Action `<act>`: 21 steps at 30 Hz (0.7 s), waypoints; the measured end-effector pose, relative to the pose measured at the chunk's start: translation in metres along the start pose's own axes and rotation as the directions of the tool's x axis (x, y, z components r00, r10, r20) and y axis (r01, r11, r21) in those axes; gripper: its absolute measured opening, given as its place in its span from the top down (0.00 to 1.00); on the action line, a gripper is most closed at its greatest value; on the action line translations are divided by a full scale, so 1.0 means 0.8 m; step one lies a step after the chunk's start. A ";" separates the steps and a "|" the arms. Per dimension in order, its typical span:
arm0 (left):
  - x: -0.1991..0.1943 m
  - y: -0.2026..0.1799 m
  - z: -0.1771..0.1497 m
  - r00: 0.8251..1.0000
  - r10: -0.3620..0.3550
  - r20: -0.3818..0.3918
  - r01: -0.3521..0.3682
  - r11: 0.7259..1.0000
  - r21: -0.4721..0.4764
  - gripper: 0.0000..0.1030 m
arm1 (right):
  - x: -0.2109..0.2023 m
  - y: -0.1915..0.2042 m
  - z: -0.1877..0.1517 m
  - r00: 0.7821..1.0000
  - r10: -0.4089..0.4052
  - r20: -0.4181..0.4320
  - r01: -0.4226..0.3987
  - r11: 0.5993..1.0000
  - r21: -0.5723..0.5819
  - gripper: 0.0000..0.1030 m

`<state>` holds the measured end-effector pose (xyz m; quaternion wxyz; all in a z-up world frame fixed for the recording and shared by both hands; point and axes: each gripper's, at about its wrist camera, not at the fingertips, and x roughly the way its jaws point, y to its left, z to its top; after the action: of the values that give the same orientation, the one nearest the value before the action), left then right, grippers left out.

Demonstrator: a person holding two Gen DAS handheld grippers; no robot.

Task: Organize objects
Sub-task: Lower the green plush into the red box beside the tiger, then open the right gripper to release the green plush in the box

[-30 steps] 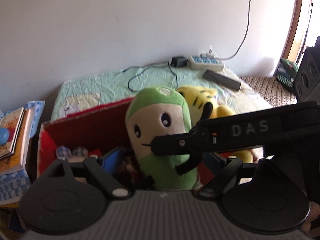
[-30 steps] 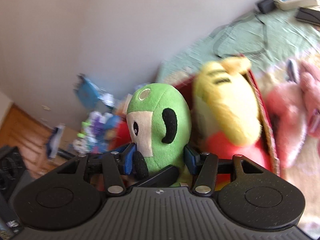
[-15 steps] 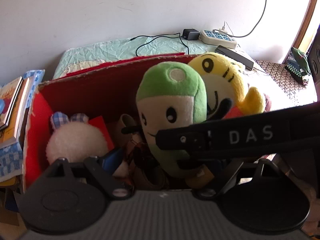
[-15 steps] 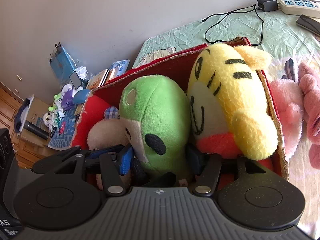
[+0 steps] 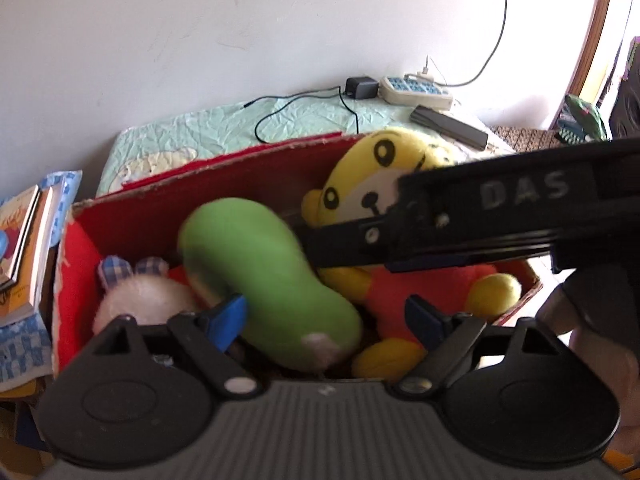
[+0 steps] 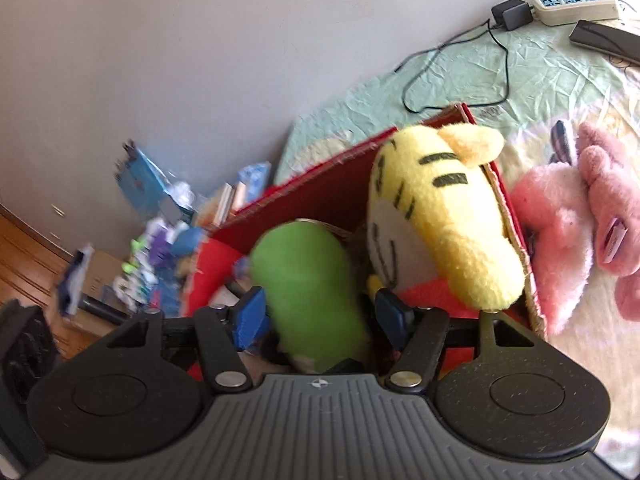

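Both tools tilted down over the red box (image 5: 248, 184), open, green plush (image 6: 308, 280) loose between the right tool's (image 6: 320, 314) pads.

Both wrist cameras looked steeply down, close over the red box (image 5: 224, 184), sharing its green toy (image 6: 308, 280).

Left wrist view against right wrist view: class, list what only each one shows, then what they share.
Only the left wrist view shows the white plush with checked ears, the yellow tiger plush's face and the right gripper's black body marked DAS crossing the picture. Only the right wrist view shows the pink plush outside the box and clutter on a wooden floor. Both show the red cardboard box, the green plush, the power strip and the green sheet.
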<state>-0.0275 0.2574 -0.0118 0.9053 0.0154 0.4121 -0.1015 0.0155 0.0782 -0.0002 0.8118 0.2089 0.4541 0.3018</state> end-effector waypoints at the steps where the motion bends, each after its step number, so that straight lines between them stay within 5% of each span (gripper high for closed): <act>1: 0.004 0.000 0.000 1.000 0.008 -0.007 -0.008 1.000 -0.002 0.16 | 0.004 -0.001 -0.001 1.000 -0.004 -0.003 0.004 1.000 -0.002 0.41; 12: -0.005 0.020 -0.010 1.000 0.015 -0.019 -0.016 0.999 -0.046 0.14 | 0.018 0.001 -0.007 0.998 0.047 -0.040 -0.048 0.999 -0.015 0.54; 17: -0.011 0.030 -0.012 0.998 0.051 -0.022 -0.052 0.997 -0.059 0.14 | 0.033 0.004 -0.010 0.996 0.030 -0.080 -0.033 0.999 -0.030 0.71; 21: -0.015 0.037 -0.009 0.998 0.063 -0.021 -0.064 0.995 -0.076 0.14 | 0.041 0.000 -0.014 0.992 0.062 -0.111 -0.063 0.998 -0.006 0.74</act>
<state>-0.0347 0.2891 -0.0094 0.9042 -0.0054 0.4234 -0.0567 0.0192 0.1010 -0.0255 0.7766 0.2020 0.4901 0.3404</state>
